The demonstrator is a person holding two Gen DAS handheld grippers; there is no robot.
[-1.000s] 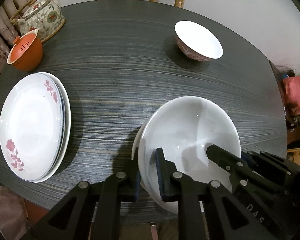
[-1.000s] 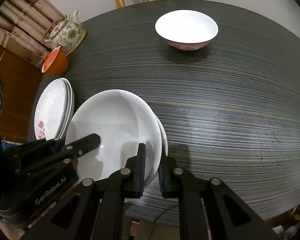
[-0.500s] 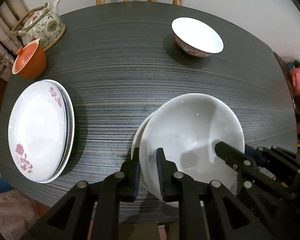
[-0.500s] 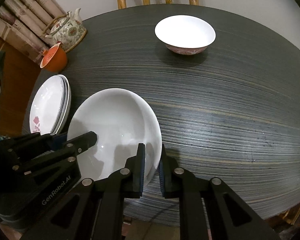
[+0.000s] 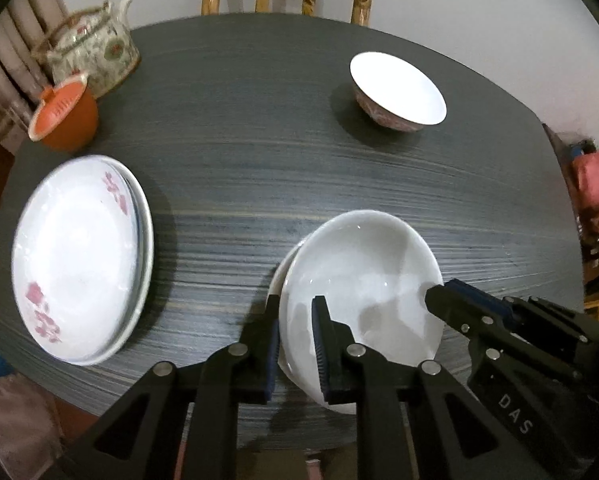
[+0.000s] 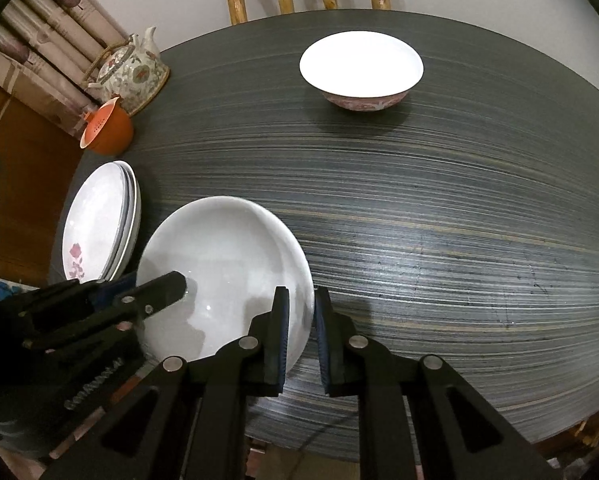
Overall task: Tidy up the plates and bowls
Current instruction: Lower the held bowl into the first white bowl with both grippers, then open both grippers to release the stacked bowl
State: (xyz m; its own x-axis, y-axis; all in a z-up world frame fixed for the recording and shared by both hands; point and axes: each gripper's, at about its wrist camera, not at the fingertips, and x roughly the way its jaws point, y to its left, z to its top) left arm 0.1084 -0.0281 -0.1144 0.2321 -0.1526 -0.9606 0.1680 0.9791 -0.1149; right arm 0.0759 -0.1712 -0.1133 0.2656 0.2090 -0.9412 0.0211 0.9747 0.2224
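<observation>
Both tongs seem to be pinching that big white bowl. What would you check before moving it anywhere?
1. Left tongs pinch the big white bowl's near rim: ok.
2. Right tongs pinch the opposite rim: ok.
3. Bowl clear of the dish beneath it: cannot tell; only its edge peeks out.
4. Open table toward the patterned bowl: ok.
5. Plate stack on the left, apart from the bowl: ok.
6. Teapot and orange cup well away from the bowl: ok.
</observation>
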